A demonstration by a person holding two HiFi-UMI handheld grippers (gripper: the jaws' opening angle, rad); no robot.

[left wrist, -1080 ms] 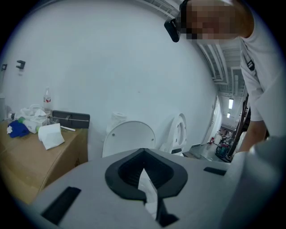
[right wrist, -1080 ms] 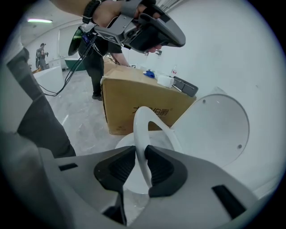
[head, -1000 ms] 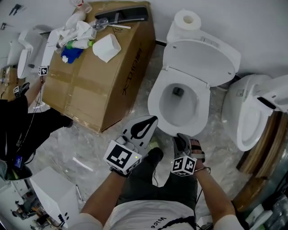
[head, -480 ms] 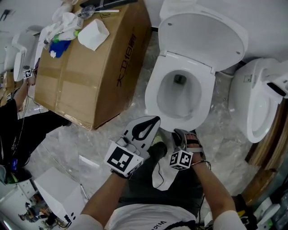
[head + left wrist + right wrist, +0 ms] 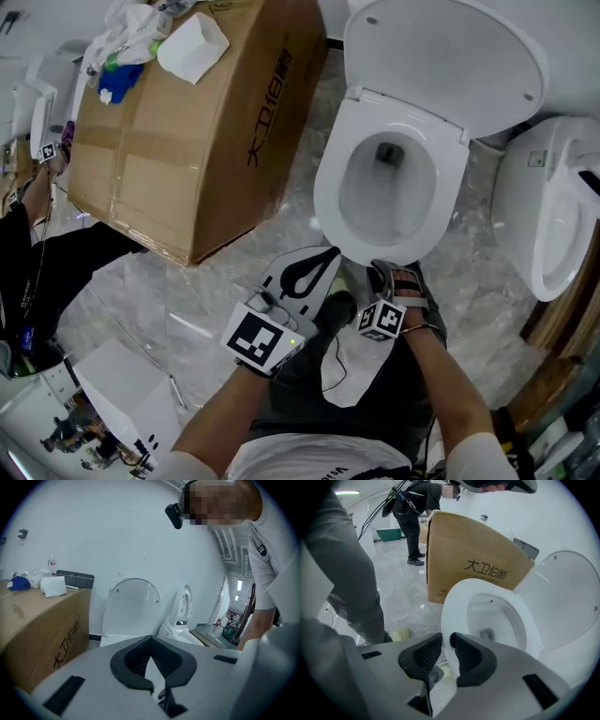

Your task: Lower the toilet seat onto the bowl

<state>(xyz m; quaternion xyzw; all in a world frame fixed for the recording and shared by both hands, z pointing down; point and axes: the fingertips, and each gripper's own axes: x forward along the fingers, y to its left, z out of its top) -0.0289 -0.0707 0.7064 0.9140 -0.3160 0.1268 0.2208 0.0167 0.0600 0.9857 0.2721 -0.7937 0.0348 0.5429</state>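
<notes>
One big cardboard box (image 5: 187, 141) fills the upper left of the head view, its long lower edge running diagonally down to a corner on the plastic-covered floor (image 5: 187, 291). A narrow strip of floor separates its right-hand face from the toilet bowl (image 5: 339, 202), which sits open at centre. The toilet seat (image 5: 441, 56), a solid oval panel with small bumpers, stands raised behind the bowl, hinged at the bowl's back edge and well clear of both tools. To the right, a second toilet (image 5: 553, 216) stands near the bowl, with only a slim gap of floor between the two.

Below the bowl's front rim there is open floor. The left gripper (image 5: 328, 253) hangs over it, just short of the rim and toward the box side. Its own view shows the jaws closed tip to tip with nothing between them. The right gripper (image 5: 377, 269) hovers just beside the rim's front edge, not touching it. Its jaws stand a narrow slit apart and hold nothing, and the rim shows beyond them.

Smaller things crowd the box's far end: crumpled white cloths (image 5: 122, 37), a white container (image 5: 192, 47) and a blue object (image 5: 112, 84).
</notes>
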